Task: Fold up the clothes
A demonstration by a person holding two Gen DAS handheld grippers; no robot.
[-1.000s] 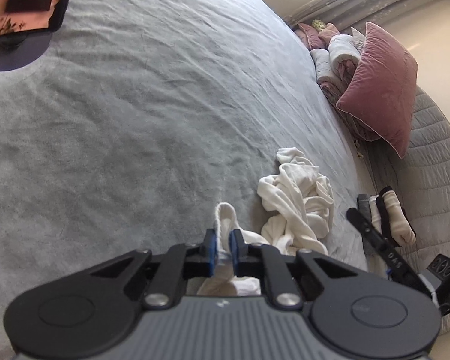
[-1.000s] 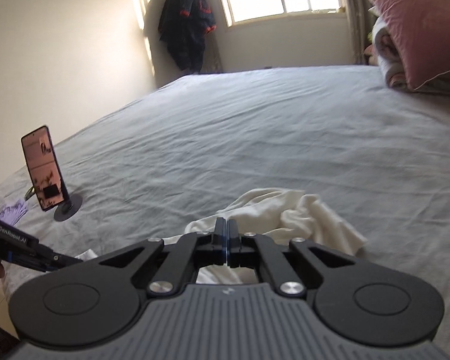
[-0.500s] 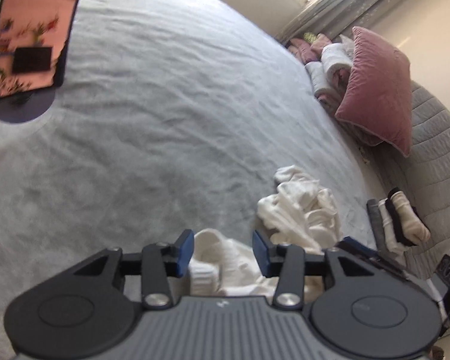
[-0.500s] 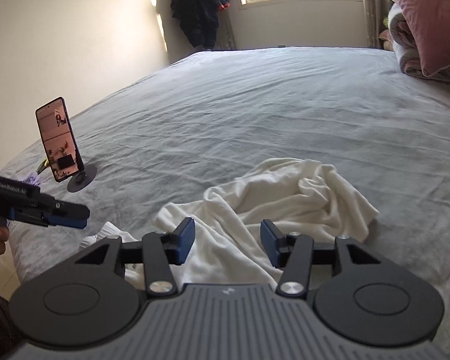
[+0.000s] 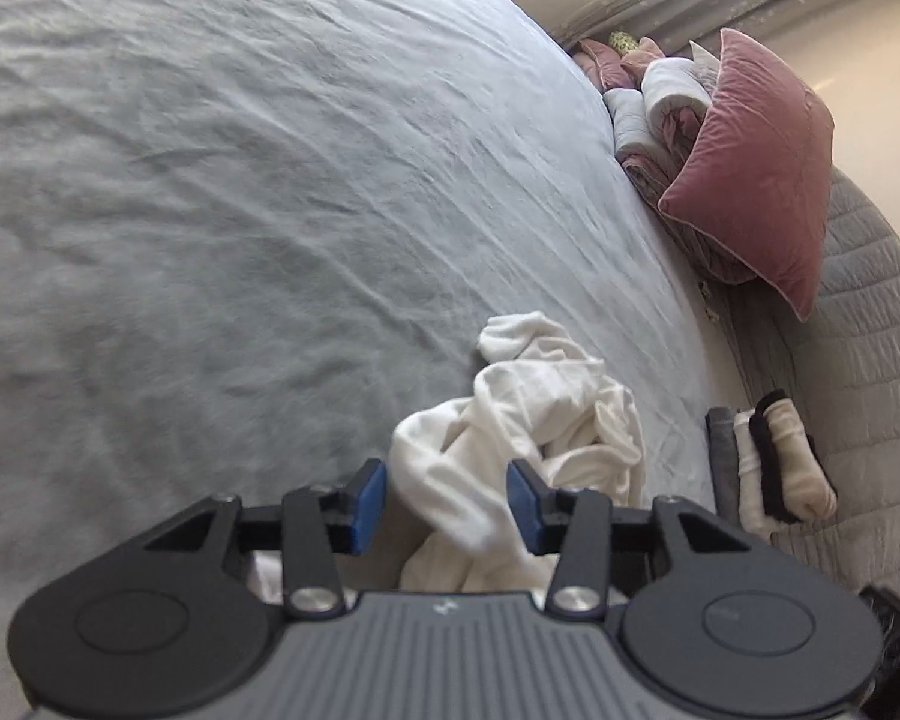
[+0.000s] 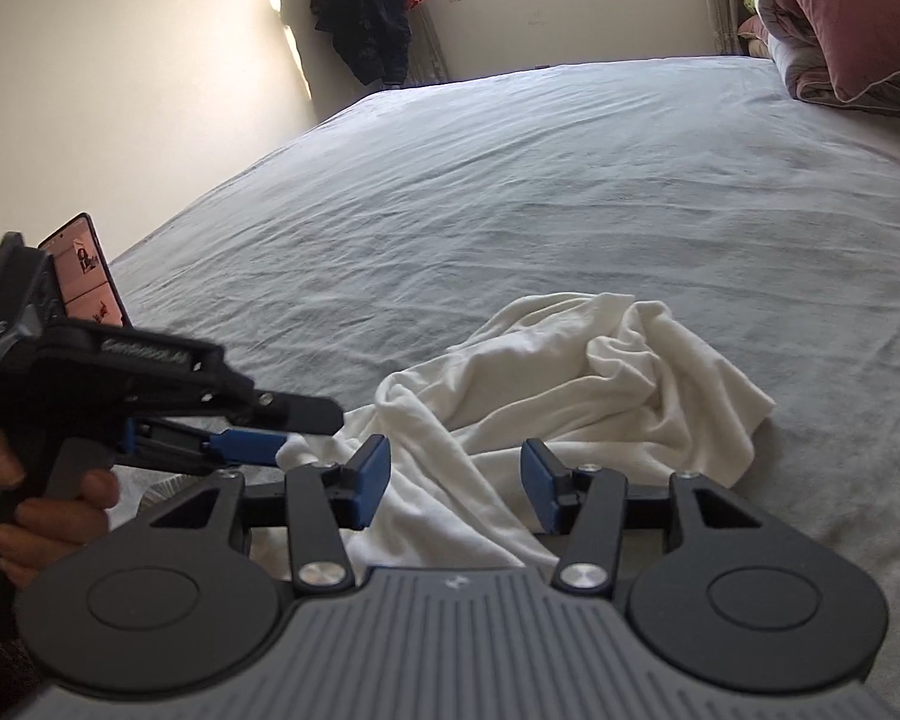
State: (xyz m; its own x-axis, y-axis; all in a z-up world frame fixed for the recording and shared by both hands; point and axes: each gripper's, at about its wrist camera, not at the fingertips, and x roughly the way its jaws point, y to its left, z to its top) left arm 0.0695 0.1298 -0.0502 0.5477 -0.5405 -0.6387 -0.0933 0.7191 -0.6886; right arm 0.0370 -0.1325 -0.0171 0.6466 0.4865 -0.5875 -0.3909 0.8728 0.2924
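white garment (image 6: 576,384) lay crumpled on the grey bed (image 6: 570,180); left gripper (image 5: 447,501) and right gripper (image 6: 455,483) hovered over it, jaws half open, gripping nothing, likely seeking fresh edges.

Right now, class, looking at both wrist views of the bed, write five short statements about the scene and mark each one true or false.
1. The white garment lies crumpled on the grey bedsheet. True.
2. The right tongs are clamped shut on the garment. False: they stand open, cloth between the pads unpinched.
3. The left tongs are open. True.
4. The pink cushion lies flat at the middle of the bed. False: it leans at the bed's head.
5. Folded socks sit beside the garment. True.
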